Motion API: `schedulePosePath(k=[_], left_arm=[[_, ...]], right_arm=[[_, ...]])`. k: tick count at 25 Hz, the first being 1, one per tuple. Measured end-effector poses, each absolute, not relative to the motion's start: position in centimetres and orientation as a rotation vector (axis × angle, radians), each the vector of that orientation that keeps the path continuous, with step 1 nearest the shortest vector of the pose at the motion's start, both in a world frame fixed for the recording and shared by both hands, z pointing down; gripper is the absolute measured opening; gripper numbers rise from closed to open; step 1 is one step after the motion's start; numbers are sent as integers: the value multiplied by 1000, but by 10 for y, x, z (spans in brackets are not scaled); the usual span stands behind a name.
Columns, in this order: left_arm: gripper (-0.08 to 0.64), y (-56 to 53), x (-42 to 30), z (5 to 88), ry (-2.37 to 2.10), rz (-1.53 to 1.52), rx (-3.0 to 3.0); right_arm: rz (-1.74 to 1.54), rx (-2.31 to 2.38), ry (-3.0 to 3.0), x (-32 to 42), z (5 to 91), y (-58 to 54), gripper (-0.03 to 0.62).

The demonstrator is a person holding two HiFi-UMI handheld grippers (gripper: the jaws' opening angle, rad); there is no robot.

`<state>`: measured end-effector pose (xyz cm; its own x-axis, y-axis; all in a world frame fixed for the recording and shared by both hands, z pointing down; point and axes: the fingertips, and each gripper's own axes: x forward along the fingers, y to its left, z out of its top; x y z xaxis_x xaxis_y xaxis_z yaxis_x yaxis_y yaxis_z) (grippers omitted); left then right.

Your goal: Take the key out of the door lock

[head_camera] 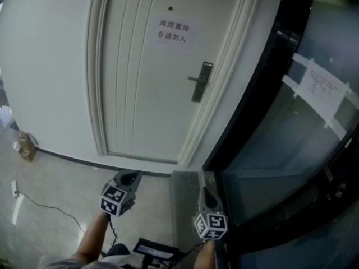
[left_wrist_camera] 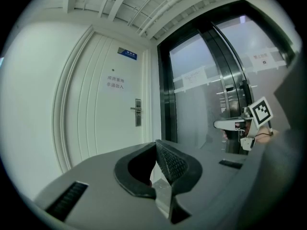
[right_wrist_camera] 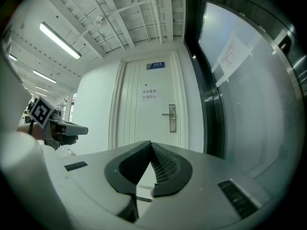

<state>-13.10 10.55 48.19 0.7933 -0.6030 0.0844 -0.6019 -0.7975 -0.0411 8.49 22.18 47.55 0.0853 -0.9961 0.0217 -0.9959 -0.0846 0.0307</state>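
A white door (head_camera: pixel 146 83) stands ahead, closed, with a metal lock plate and lever handle (head_camera: pixel 201 82) on its right side. From this distance I cannot make out the key. The lock plate (left_wrist_camera: pixel 137 112) also shows in the left gripper view, and the same lock plate (right_wrist_camera: pixel 172 118) in the right gripper view. My left gripper (head_camera: pixel 128 177) is held low over the floor, well short of the door, its jaws shut on nothing. My right gripper (head_camera: pixel 203 191) is beside it to the right, also shut and empty.
A paper sign (head_camera: pixel 171 30) is stuck on the door. A black-framed glass wall (head_camera: pixel 269 94) with paper notices (head_camera: pixel 322 88) runs along the right. A small box (head_camera: pixel 25 146) sits by the wall at left, and a cable (head_camera: pixel 50 209) lies on the floor.
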Motion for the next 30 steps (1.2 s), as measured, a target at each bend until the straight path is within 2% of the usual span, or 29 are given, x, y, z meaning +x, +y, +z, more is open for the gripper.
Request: schedulePosePath(k=[14, 30], left_arm=[[8, 94, -91, 489, 1008, -176, -2967], [8, -41, -37, 476, 960, -176, -2965]], right_arm=[[6, 2270, -2128, 124, 481, 202, 5], [-9, 2312, -2097, 175, 471, 73, 5]])
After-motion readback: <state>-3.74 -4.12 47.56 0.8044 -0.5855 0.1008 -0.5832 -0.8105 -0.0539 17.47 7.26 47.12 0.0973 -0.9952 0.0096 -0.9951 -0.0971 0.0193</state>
